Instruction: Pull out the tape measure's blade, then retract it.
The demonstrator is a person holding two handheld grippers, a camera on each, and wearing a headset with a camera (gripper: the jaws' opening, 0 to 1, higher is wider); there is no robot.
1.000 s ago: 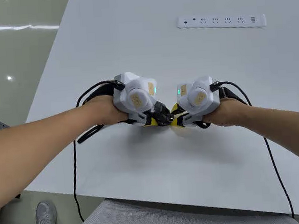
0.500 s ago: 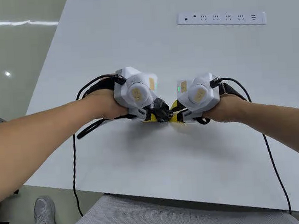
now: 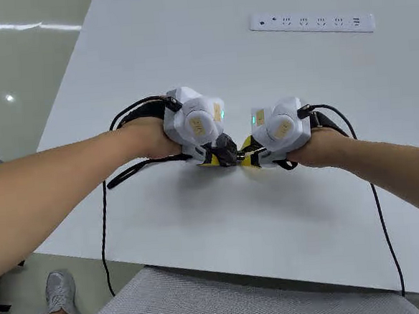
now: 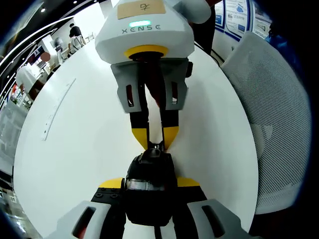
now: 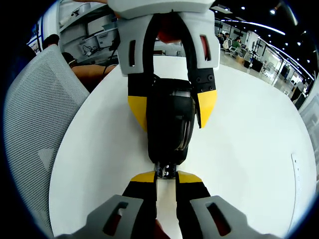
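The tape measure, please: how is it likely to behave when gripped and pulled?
The tape measure looks rigid, so the left gripper probably won't squash it. Its smooth shell might slip. The small blade tip in the right gripper could pull free.

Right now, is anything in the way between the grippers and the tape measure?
Nothing visible: the left gripper clamps the tape measure, and the right gripper pinches its blade tip.

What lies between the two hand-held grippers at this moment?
The black boxy tape measure: the left hand-held gripper clamps its case and the right hand-held gripper pinches the blade's end. Both gripper views show this.
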